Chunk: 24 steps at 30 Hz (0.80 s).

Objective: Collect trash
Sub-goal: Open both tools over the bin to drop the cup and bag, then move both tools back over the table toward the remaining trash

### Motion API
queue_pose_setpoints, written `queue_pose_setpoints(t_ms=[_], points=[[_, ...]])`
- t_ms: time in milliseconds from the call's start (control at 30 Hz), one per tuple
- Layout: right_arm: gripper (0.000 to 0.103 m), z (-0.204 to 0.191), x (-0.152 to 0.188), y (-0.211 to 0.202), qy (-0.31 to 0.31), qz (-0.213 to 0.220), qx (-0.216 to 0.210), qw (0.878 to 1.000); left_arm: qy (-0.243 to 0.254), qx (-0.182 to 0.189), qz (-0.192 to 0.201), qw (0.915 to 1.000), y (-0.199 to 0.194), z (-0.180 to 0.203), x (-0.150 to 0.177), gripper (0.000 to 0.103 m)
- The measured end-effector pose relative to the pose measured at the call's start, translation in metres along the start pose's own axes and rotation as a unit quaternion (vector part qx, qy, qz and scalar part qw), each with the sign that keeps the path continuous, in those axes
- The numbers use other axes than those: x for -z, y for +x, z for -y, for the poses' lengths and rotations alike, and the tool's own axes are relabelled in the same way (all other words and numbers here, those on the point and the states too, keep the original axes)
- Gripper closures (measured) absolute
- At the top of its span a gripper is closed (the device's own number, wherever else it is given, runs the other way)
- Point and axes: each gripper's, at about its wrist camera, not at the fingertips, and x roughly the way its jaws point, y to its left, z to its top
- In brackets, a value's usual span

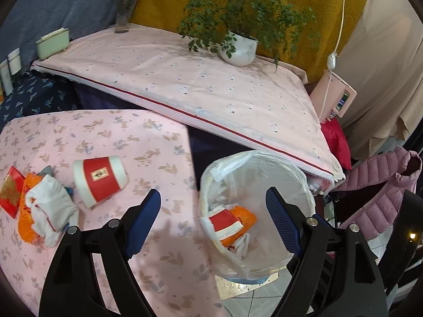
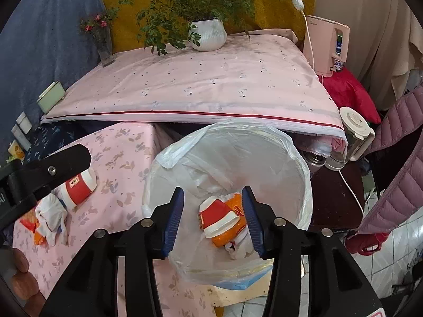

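Observation:
A bin lined with a white plastic bag [image 1: 264, 162] [image 2: 238, 132] stands beside the pink flowered table [image 1: 132, 137] [image 2: 124, 145]. Inside it lie a red-and-white paper cup [image 1: 224, 223] [image 2: 216, 216], an orange wrapper [image 1: 247, 218] [image 2: 230, 233] and a white tissue. My right gripper [image 2: 213, 191] hangs open above the bin, its pads clear of the cup below. My left gripper [image 1: 212, 192] is open and empty over the table edge and bin rim. On the table lie another red-and-white cup [image 1: 99, 182] [image 2: 79, 189], a crumpled white cloth [image 1: 50, 211] [image 2: 51, 218], an orange wrapper [image 1: 26, 227] and a red packet [image 1: 10, 195].
Behind the table a raised pink-sheeted board [image 1: 198, 79] [image 2: 211, 84] carries a potted plant [image 1: 239, 49], a flower vase [image 1: 125, 10] and a green box [image 1: 51, 43]. To the right are a pink appliance [image 2: 327, 45], a blender jar [image 2: 354, 132] and a purple jacket [image 1: 380, 185].

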Motion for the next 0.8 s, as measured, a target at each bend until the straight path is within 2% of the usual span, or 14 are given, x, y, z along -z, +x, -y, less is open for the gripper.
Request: queue_pose_setpoints(t_ms=[367, 633, 800], points=[[0.054, -0.067, 0.017, -0.007, -0.041, -0.012, -0.042, 0.998, -0.037, -0.078, 0.022, 0.9960, -0.030, -0.070, 0.012, 0.025], [0.052, -0.133, 0.036, -0.005, -0.083, -0.030, -0.077, 0.993, -0.082, -0.136, 0.032, 0.9868, -0.052, -0.145, 0.026, 0.020], [0.052, -0.177, 0.048, -0.005, -0.110, -0.039, -0.097, 0.988, -0.102, -0.164, 0.022, 0.9809, -0.062, -0.188, 0.041, 0.020]])
